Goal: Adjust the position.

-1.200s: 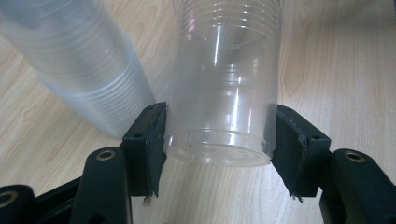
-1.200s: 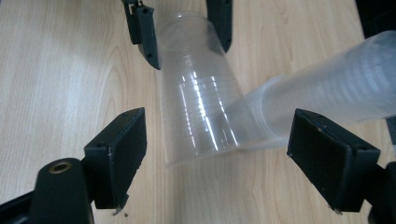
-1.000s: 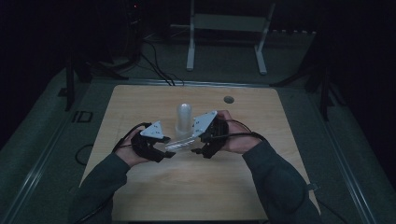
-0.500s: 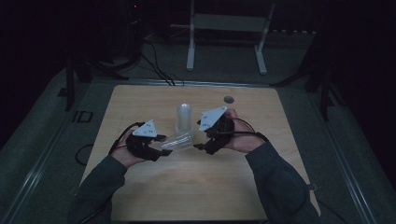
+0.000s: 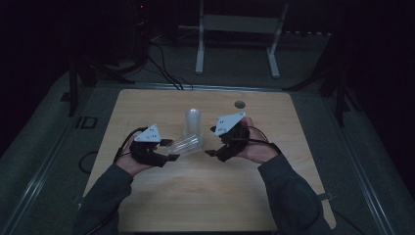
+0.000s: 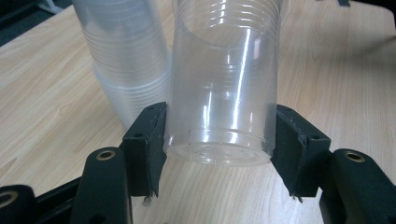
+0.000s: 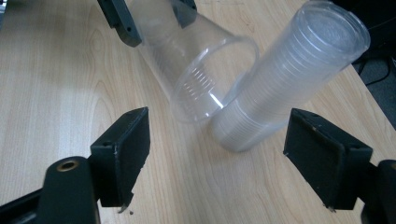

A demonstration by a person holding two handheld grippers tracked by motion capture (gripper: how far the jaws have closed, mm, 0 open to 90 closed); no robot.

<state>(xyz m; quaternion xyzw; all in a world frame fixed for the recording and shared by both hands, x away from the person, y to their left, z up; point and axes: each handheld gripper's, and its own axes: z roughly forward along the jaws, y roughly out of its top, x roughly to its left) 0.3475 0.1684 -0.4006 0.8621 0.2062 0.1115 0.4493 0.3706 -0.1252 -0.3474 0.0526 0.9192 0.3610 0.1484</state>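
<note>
A clear plastic cup [image 5: 187,145] lies on its side just above the wooden table [image 5: 195,205], its mouth toward the right. My left gripper [image 5: 169,149] is shut on the cup's base [image 6: 219,93], one pad on each side. An upright stack of clear cups [image 5: 193,121] stands right behind it, also seen as the stack [image 7: 289,74] in the right gripper view. My right gripper [image 5: 211,142] faces the cup's mouth [image 7: 201,88] from the right, a short way off. Its jaws have just been closing a little, but they stand open with nothing gripped between them.
A small round hole [image 5: 239,104] sits in the table's far right part. Beyond the far edge, a white stand [image 5: 240,29] and cables [image 5: 161,68] lie on the dark floor. Bare wood stretches in front of both hands.
The two hands have drawn apart. My right gripper has moved to the right, away from the cup's mouth, and the left gripper has kept its hold on the cup.
</note>
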